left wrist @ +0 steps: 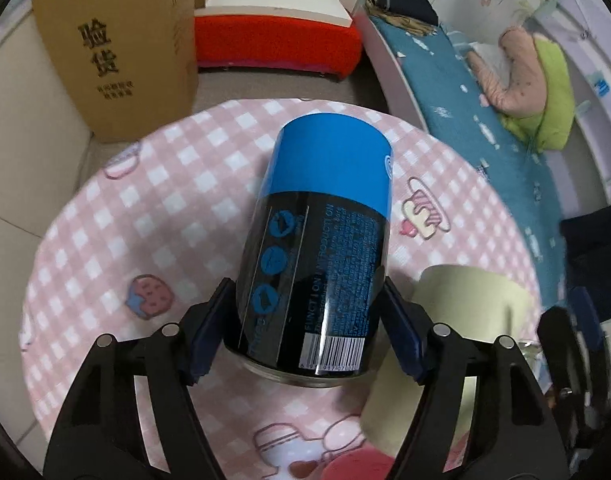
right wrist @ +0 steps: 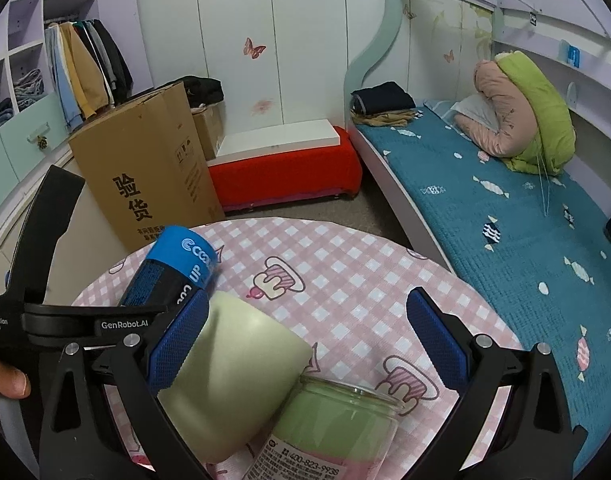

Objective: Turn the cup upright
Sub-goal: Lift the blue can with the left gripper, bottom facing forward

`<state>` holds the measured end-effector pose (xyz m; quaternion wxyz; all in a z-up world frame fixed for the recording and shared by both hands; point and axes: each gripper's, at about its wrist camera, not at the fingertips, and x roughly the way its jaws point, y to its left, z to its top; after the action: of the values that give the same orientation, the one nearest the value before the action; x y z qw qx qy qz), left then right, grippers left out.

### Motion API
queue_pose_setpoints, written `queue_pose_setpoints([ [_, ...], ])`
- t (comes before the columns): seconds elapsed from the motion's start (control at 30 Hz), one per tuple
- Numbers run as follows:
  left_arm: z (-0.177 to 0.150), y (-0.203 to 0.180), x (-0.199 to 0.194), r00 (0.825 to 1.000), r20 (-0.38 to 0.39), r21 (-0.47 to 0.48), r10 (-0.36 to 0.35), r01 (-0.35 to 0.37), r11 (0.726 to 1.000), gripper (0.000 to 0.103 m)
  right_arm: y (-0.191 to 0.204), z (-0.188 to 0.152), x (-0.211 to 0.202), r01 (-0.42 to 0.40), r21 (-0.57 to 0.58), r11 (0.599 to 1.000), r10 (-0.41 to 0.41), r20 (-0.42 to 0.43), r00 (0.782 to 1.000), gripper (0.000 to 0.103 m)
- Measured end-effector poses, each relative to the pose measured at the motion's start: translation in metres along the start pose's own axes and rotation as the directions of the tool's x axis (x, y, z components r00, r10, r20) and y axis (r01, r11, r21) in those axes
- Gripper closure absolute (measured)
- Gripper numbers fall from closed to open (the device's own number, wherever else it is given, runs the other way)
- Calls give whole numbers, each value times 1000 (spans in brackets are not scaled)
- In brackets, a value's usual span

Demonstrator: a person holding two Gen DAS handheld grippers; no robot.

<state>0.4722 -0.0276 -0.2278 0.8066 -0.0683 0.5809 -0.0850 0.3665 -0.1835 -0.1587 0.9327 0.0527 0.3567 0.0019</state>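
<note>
blue-black cup [left wrist: 317, 240] tilted (glossy), left gripper [left wrist: 307, 332] clamping

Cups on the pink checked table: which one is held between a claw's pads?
The black cup with the blue band, tilted and clamped by the left claw. The pale green cup and the green glass jar lie inside the open right claw.

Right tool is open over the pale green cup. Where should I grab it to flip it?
Grip the pale green cup across its smooth side wall, midway along. It lies tilted against the glass jar; only the right tool's left pad touches it, so shift left, centre the cup between the pads, then close.
</note>
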Motion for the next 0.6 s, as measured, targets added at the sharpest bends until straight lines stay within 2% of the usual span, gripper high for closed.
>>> queue_pose_setpoints([
  [0.1,-7,1,-11,999,30,19,22,-23,1000,32,1,-1,-6,-5,-1,1000,5,4,1000,7],
  [0.27,-24,-3,-56,988,144,28,63,-68,997,34,5,-4,-28,-17,-10,1000,17,17,1000,7],
  [0.5,-67,-8,-124,966,253,34,59,-70,997,36,17,-17,-82,-54,-16,998,55,53,997,7],
  [0.6,-87,-10,-153,956,290,28,36,-46,999,36,20,-26,-111,-72,-15,997,72,69,995,7],
])
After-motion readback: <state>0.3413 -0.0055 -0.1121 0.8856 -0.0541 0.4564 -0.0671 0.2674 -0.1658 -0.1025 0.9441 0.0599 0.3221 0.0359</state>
